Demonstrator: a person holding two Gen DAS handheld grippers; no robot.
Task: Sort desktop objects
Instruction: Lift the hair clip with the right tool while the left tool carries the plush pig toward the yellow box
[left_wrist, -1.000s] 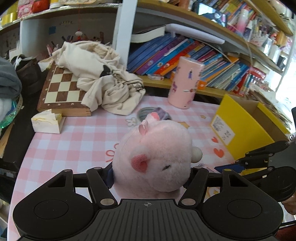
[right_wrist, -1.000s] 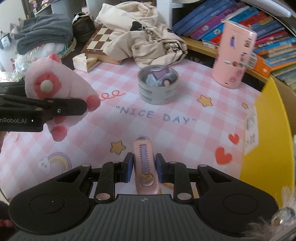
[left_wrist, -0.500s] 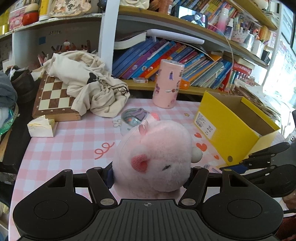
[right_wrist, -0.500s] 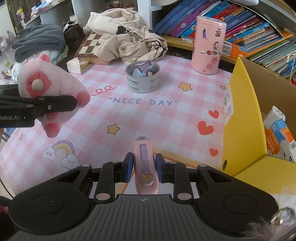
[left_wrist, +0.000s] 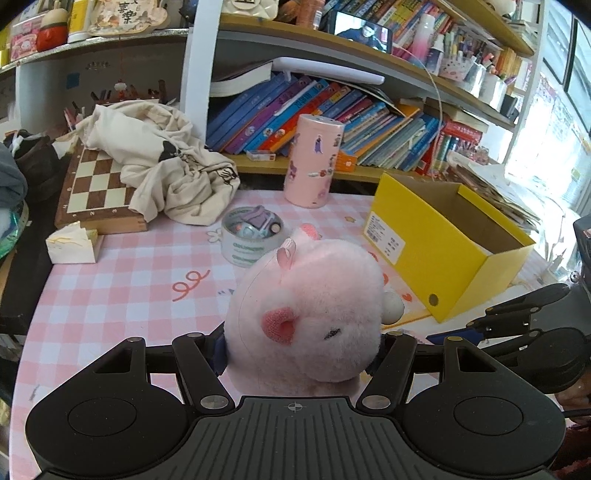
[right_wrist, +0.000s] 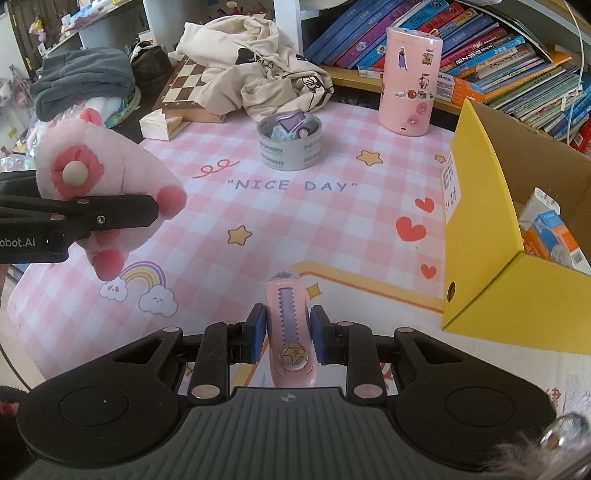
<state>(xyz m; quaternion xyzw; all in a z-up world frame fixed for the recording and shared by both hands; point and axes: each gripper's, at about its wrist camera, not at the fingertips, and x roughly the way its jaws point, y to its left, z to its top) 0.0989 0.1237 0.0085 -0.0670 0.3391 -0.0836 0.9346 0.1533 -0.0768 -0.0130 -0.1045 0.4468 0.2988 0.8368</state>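
My left gripper is shut on a pink plush pig, held above the pink checked tablecloth. The right wrist view shows that pig at the left, clamped by the left gripper's black finger. A small pink utility knife with a star sticker sits between the blue pads of my right gripper, which is shut on it. An open yellow box stands to the right, with cartons inside. In the left wrist view the yellow box is at the right, and the right gripper's fingers show at the right edge.
A roll of tape holding small items stands mid-table. Behind it are a pink sticker-covered canister, a chessboard under a cream cloth bag, and a small white box. Bookshelves line the back.
Both grippers have drawn back and risen slightly with their loads. The yellow box has come further into both views. Grips are unchanged.
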